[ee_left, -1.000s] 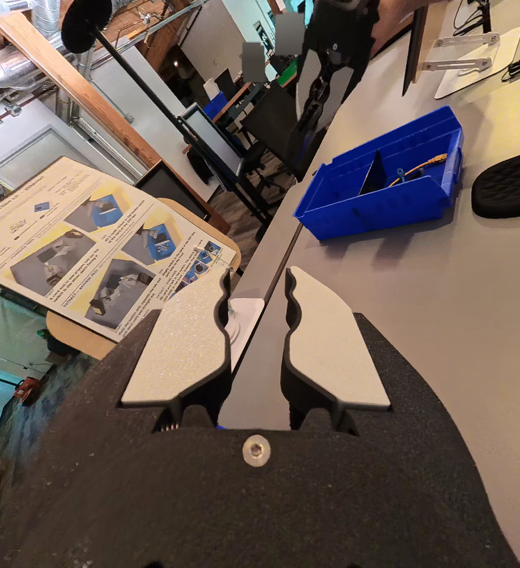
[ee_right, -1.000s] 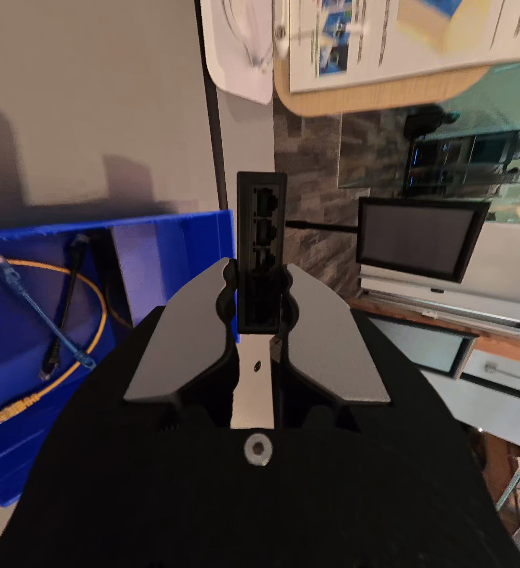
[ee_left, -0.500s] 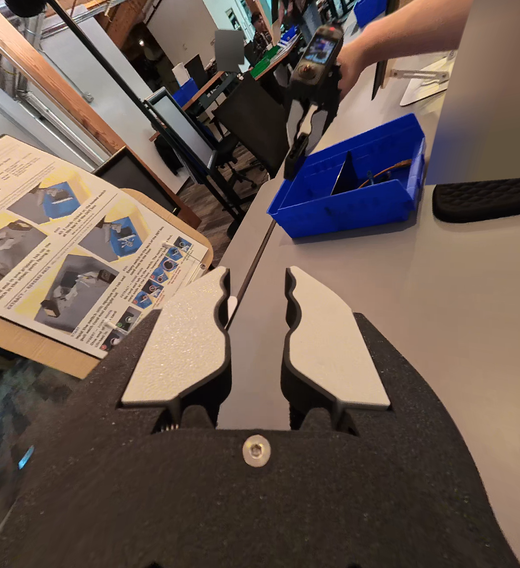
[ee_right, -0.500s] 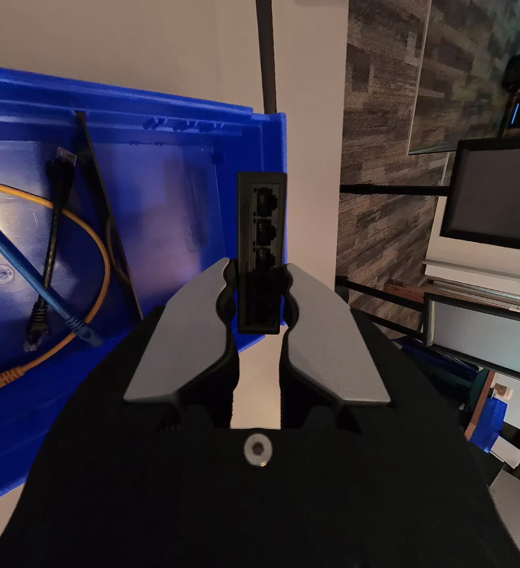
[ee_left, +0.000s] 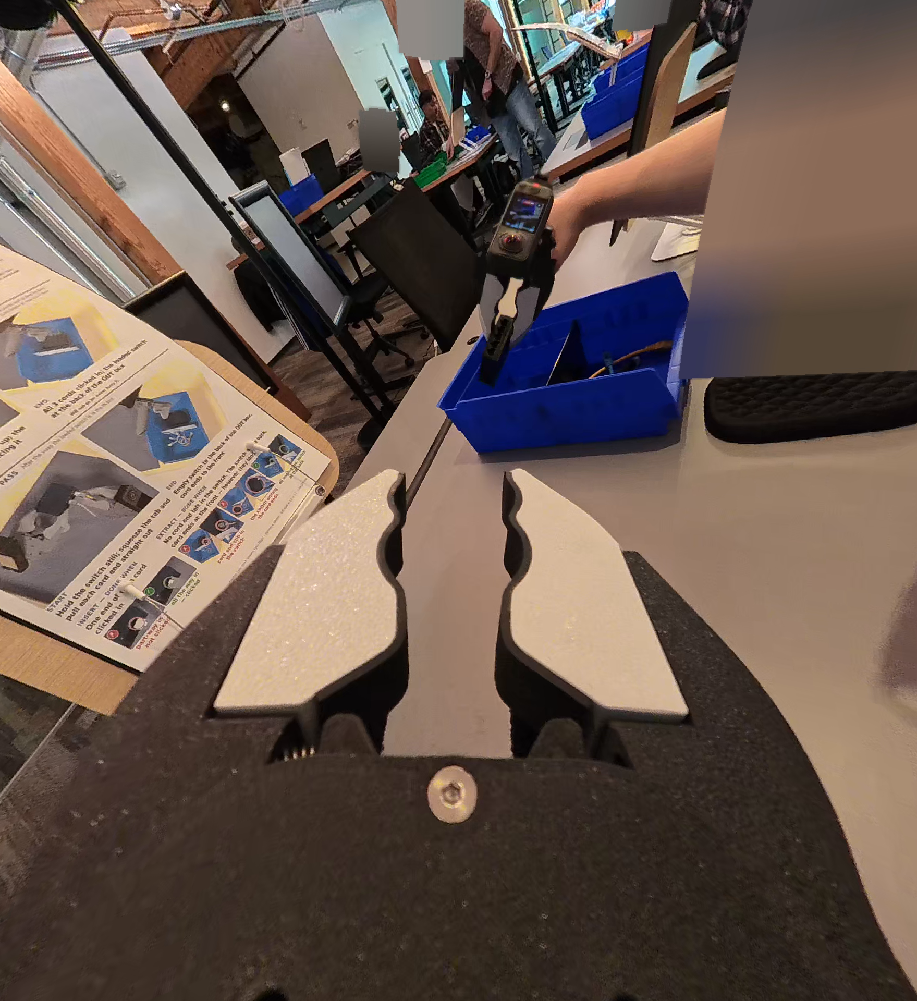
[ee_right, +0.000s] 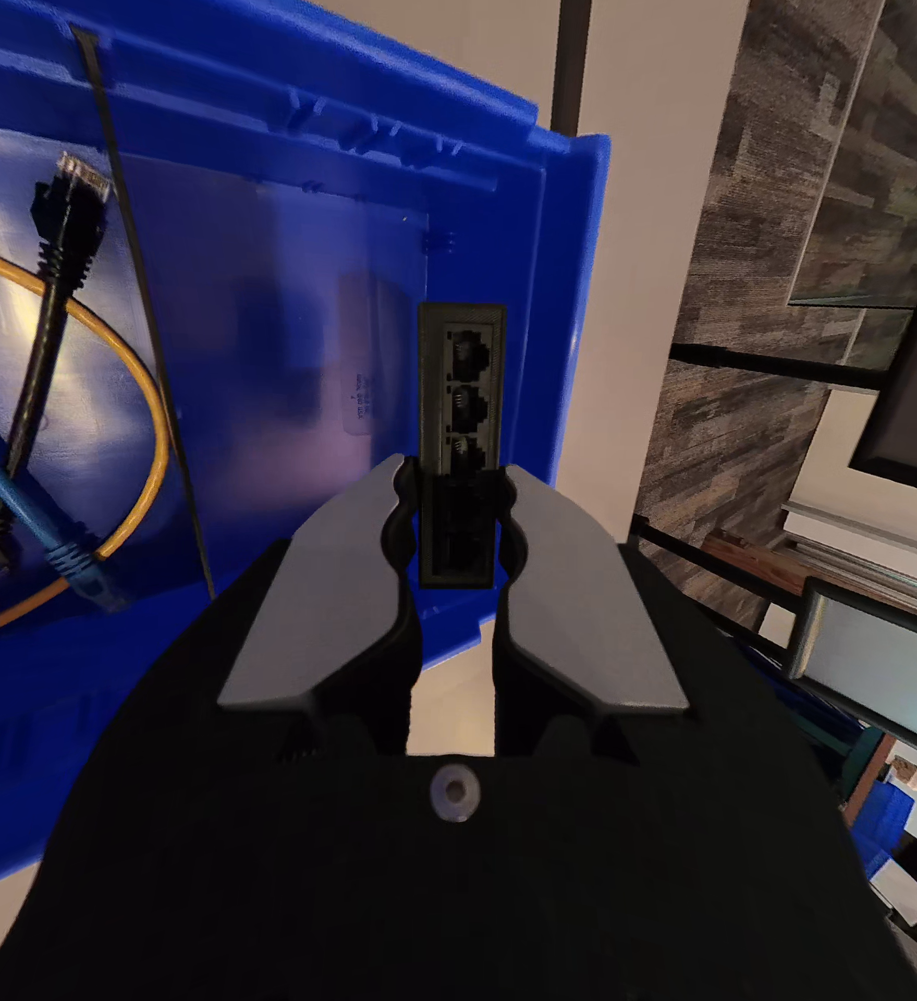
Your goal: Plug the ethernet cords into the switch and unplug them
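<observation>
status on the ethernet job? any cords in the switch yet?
Done: none plugged; the ports visible on the switch are empty. The black cord, yellow cord and blue cord lie loose in the blue bin, behind its divider.
In hand: the right hand-held gripper is shut on the switch, over the bin's other compartment. The left hand-held gripper is open and empty above the table.
Left: all plugging, then unplugging.

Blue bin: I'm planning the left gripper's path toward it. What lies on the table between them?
Nothing: in the left wrist view only bare grey table separates the left gripper from the blue bin.
</observation>
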`<state>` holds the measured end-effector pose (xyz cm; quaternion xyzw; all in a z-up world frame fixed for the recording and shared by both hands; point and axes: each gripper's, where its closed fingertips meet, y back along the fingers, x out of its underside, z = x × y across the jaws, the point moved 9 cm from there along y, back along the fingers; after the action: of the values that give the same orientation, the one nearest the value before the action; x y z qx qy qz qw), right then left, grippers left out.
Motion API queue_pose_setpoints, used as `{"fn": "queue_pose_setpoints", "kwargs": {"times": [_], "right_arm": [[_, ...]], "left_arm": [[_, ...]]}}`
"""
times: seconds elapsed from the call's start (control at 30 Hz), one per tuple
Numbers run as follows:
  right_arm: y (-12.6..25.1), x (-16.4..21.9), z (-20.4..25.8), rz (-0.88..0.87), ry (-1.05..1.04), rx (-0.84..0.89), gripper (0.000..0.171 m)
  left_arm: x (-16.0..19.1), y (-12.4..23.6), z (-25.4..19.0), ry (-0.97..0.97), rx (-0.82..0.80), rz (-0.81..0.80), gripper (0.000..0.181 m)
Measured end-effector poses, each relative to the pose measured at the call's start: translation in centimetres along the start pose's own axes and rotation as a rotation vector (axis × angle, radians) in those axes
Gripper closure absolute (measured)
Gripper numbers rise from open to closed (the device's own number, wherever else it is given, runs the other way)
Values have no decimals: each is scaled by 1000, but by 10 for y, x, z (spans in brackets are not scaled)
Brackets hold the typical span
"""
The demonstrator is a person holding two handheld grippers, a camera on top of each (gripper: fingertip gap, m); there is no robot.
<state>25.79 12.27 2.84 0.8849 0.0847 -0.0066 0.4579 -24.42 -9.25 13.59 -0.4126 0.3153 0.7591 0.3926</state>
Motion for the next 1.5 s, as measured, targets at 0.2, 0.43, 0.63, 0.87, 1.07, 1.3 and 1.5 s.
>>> {"fn": "queue_pose_setpoints", "kwargs": {"times": [0.2, 0.43, 0.63, 0.87, 1.07, 1.3, 1.5], "right_arm": [[-25, 6, 5, 0, 16, -60, 144], [-46, 7, 8, -12, 39, -89, 145], [-57, 11, 14, -41, 38, -77, 145], [-68, 17, 22, -21, 36, -89, 144], [-71, 21, 23, -19, 27, -83, 144], [-74, 23, 26, 22, 21, -68, 143], [-74, 21, 27, 51, 8, -75, 144]], "left_arm": [[4, -5, 1, 5, 4, 21, 148], [9, -10, 1, 10, 12, 44, 148], [12, -12, 3, 16, 10, 60, 148], [14, -16, 2, 12, 12, 82, 148], [17, -19, 2, 10, 7, 104, 148], [18, -20, 2, 10, 6, 113, 148], [15, -19, 0, 0, 3, 112, 148]]}}
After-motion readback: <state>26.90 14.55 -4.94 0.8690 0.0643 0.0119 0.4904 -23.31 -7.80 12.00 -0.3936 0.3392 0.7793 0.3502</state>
